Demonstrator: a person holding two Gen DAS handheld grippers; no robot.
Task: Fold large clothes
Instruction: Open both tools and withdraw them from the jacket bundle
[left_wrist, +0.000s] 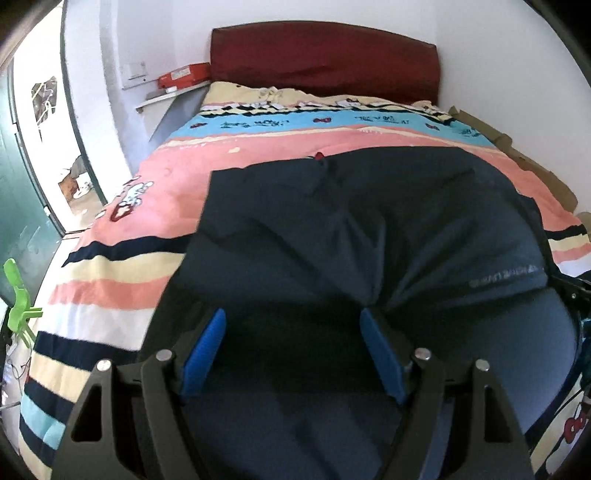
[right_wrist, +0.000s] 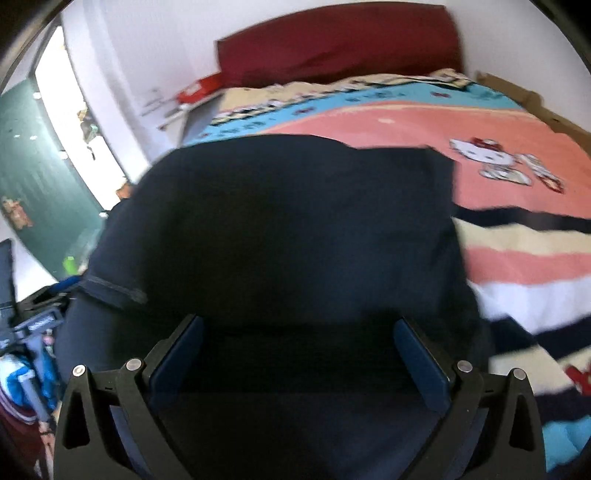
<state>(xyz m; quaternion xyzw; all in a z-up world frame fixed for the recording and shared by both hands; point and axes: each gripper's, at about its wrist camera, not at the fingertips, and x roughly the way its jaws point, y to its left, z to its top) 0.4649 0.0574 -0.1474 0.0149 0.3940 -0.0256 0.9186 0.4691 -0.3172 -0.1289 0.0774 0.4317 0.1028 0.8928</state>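
Your navy garment (left_wrist: 369, 229) lies on the striped bedspread (left_wrist: 110, 266), below the red headboard (left_wrist: 325, 59), doubled over at least once but still bulky. Left tool (left_wrist: 293, 350) and right tool (right_wrist: 299, 354) hover spread, gripping nothing; further folds probably remain.

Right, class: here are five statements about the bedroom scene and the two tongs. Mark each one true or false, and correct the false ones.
1. A dark navy garment lies on the striped bedspread. True.
2. The left tongs are shut tight. False: their blue pads stand wide apart over the garment.
3. The headboard is dark red. True.
4. The right tongs grip a white towel. False: they are open above the navy garment.
5. The cartoon cat print sits on a green stripe. False: it is on pink.
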